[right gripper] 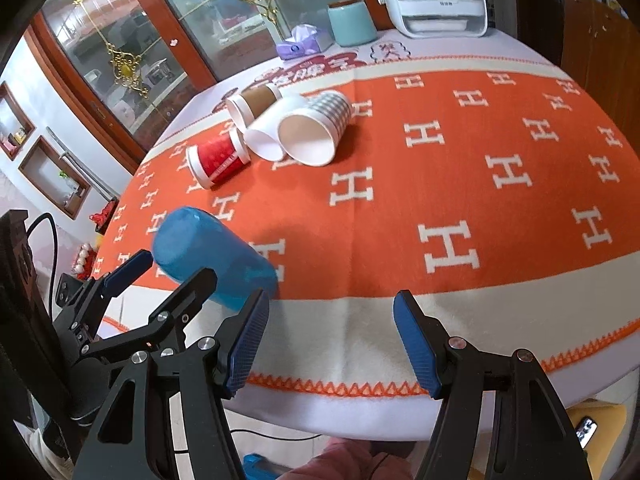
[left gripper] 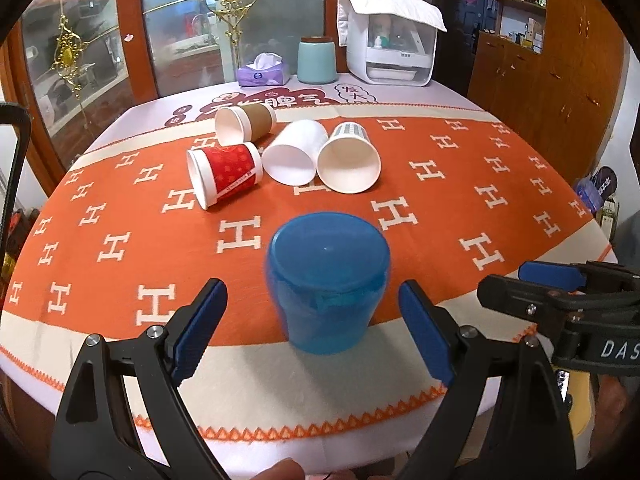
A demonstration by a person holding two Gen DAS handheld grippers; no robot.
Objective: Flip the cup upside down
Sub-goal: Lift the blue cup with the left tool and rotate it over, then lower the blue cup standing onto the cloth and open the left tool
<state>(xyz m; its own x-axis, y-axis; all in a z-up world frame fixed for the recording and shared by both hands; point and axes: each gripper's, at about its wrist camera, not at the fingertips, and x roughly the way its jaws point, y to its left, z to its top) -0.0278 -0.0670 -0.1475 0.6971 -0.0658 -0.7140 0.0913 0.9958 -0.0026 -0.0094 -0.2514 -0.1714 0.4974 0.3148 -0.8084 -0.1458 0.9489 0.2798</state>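
Judging from the left wrist view, flip looks done or nearly so: blue plastic cup (left gripper: 326,280) stands base-up, slightly blurred, on the table (left gripper: 460,208), between the spread fingers of the left gripper (left gripper: 314,330), neither pad touching; next move calls for backing straight off without nudging it. Right wrist view: same cup (right gripper: 214,256), translucent blue, at near-left cloth edge, right gripper (right gripper: 330,344) fingers spread on nothing, well apart from it.
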